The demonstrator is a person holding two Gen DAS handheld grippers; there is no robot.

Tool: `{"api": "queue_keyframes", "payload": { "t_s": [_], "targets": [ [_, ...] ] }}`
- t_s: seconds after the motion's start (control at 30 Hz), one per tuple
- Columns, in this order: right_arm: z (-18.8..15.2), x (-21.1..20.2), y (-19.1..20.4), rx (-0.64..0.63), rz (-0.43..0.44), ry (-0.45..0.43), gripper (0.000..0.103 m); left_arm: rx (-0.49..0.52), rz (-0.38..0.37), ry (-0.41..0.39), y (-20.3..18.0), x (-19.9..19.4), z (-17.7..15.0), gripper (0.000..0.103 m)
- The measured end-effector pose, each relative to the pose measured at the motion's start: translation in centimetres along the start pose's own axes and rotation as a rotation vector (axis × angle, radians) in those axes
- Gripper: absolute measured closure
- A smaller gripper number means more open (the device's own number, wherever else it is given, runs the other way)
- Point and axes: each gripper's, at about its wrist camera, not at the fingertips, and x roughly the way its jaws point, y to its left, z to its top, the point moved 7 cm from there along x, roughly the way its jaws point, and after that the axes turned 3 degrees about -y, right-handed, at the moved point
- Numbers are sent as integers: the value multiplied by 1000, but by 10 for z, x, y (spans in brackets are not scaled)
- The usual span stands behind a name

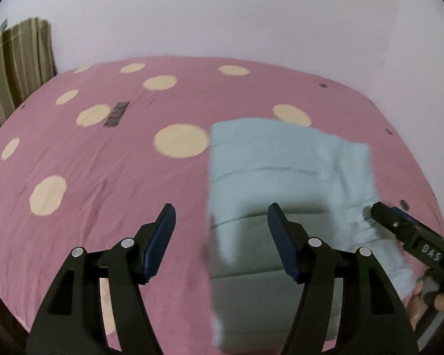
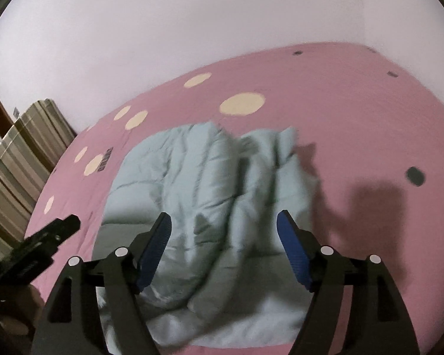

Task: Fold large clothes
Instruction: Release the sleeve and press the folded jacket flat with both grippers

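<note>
- Hanging above the bed, the left gripper (image 1: 219,222) shows its two blue-padded jaws spread apart with nothing pinched between them; beneath the gap lie the pink sheet and the left edge of the folded garment.
- Lying mostly under and beyond the left gripper's right-hand jaw, the pale blue garment (image 1: 287,177) rests flat on the sheet as a rough rectangle with a few soft creases; its near part falls in shadow.
- At the right rim of the left wrist view, the black tip of the right gripper (image 1: 381,213) sits over the garment's right edge; fingers of the person's hand (image 1: 429,298) curl around its handle lower down.
- Seen from the right wrist, the right gripper (image 2: 223,222) also stands released, jaws wide, no cloth between the pads; the garment (image 2: 198,177) spreads directly below and ahead of it, bunched into long puffy ridges.
- Low at the left of that view, the left gripper (image 2: 65,224) shows as a dark blurred shape over the sheet, just beside the garment's left edge.
- Farther out, the pink bedsheet (image 1: 103,162) with cream dots and a few small dark dots stretches to a plain pale wall (image 1: 222,14); a striped curtain (image 1: 17,65) hangs at the far left.
</note>
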Motion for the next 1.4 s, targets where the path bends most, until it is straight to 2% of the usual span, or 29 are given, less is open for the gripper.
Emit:
{"api": "queue_keyframes", "payload": {
  "t_s": [0.17, 0.2, 0.23, 0.27, 0.3, 0.33, 0.43, 0.63, 0.83, 1.17, 1.4],
  "targets": [
    [-12, 20, 10, -7, 3, 58, 31, -24, -5, 25, 21, 11, -10, 39],
    [-12, 21, 12, -10, -2, 58, 40, -28, -13, 29, 22, 13, -12, 39],
    [-12, 23, 13, -21, -6, 62, 60, -32, -20, 31, 22, 14, -13, 39],
    [-13, 24, 14, -30, -5, 75, 65, -36, -28, 33, 22, 17, -12, 39],
    [-14, 26, 15, -32, 4, 83, 76, -40, -44, 36, 21, 18, -12, 39],
    [-14, 26, 16, -34, 11, 90, 82, -42, -55, 36, 20, 19, -12, 39],
    [-10, 22, 10, -46, 12, 86, 89, -30, -87, 26, 9, 19, -9, 39],
    [-6, 16, -19, -53, -58, 69, 91, 3, -122, 34, -15, 30, -9, 39],
    [-8, 17, -48, -4, -74, 70, 91, 14, -148, 73, -36, 50, -17, 39],
    [-21, 46, -85, 48, -69, 119, 91, 82, -107, 114, -59, 81, -35, 36],
    [-33, 56, -90, 61, -61, 110, 91, 113, -95, 120, -62, 99, -48, 35]
  ]
}}
